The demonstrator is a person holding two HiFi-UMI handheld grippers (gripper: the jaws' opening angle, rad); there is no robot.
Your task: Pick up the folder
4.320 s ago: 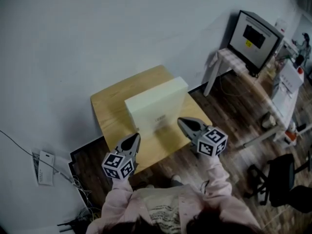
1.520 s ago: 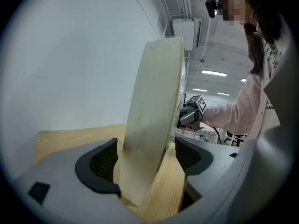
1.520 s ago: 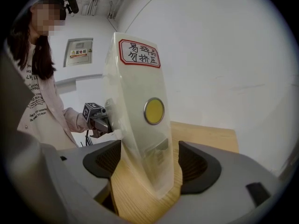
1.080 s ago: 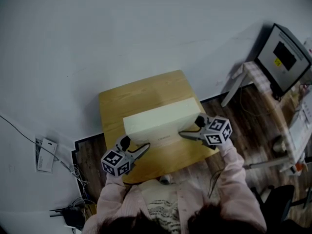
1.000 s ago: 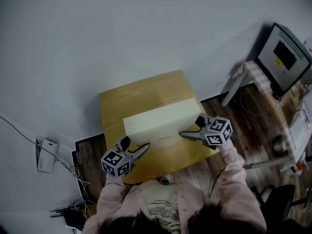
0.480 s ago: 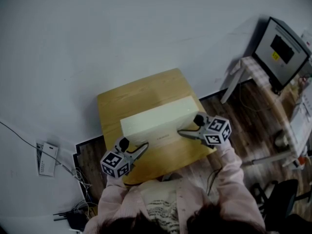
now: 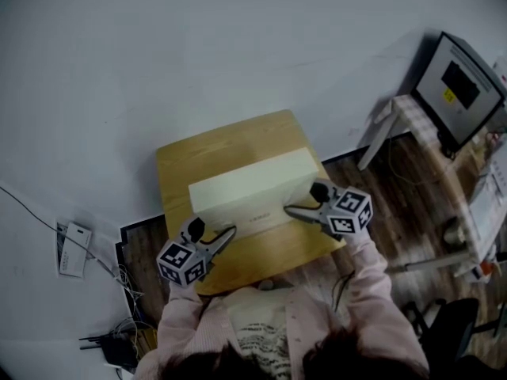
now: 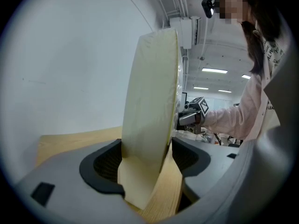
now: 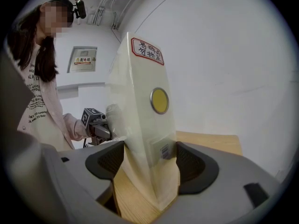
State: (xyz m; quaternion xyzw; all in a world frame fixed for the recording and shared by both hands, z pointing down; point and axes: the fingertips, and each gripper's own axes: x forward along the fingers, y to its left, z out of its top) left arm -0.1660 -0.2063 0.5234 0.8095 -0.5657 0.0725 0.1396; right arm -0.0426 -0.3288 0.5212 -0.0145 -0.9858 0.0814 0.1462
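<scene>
The cream folder (image 7: 249, 196) stands on its long edge on the wooden tabletop (image 7: 214, 149), spanning the gap between the two tongs. The left tongs (image 7: 222, 233) pinch its left end. The right tongs (image 7: 295, 210) pinch its right end, which bears a yellow disc (image 9: 160, 100) and a red-bordered label (image 9: 147, 50). Beyond the tongs a white wall (image 7: 198, 46) backs the tabletop. Well right of the right tongs stands a monitor (image 7: 458, 85) on a side table (image 7: 408, 113). Left of the left tongs lies a white box (image 7: 70, 249) with cables.
</scene>
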